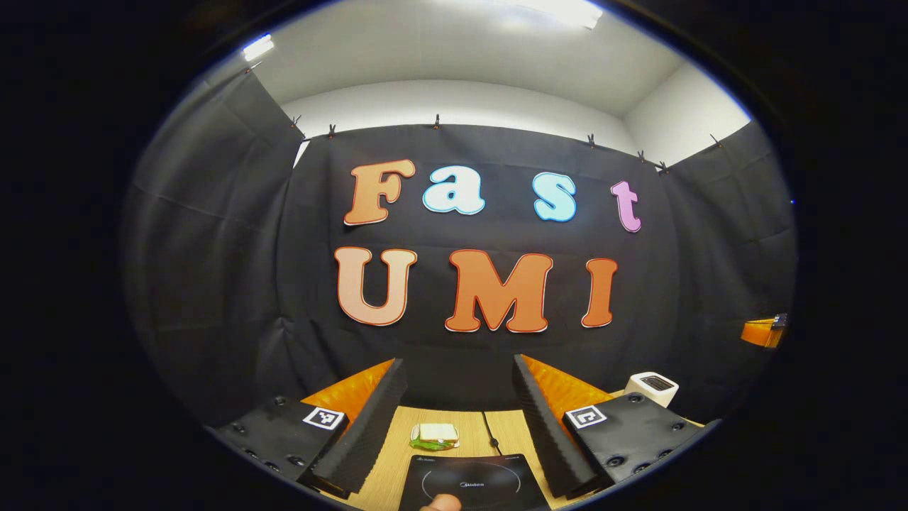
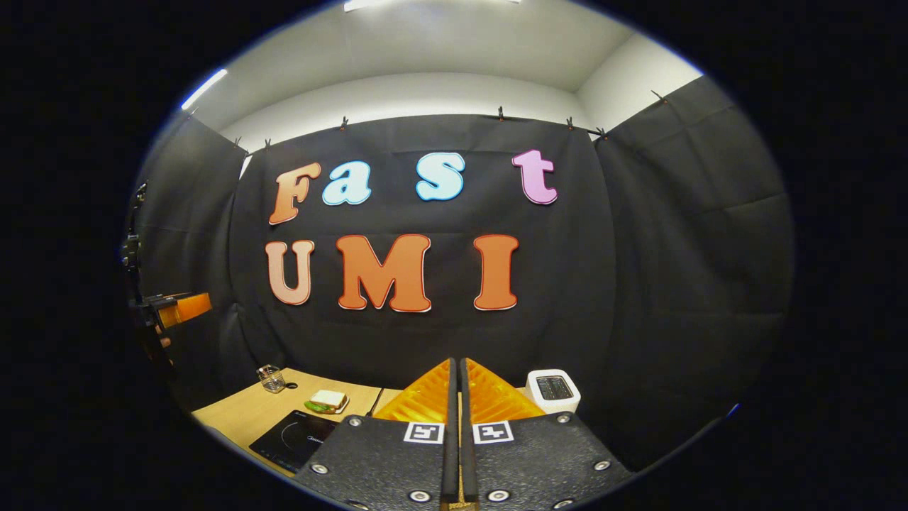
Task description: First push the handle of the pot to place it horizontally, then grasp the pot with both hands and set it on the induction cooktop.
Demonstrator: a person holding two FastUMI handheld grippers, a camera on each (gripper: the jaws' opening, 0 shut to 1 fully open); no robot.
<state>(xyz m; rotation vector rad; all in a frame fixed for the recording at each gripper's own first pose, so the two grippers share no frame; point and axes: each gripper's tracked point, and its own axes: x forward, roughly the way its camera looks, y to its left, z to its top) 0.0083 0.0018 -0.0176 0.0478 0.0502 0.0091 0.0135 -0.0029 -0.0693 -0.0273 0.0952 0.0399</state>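
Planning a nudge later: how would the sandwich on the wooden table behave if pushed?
The white-bread sandwich with green filling looks soft and layered, so it would probably squash or shear apart. It sits on bare wooden table, so it likely slides rather than rolls.

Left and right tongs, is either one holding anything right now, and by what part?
Nothing is held. The left tongs stand open above the induction cooktop; the right tongs are shut with nothing between them.

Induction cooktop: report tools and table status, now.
Left tool open, right tool shut, both empty. Induction cooktop bare, sandwich behind it. White toaster at right.
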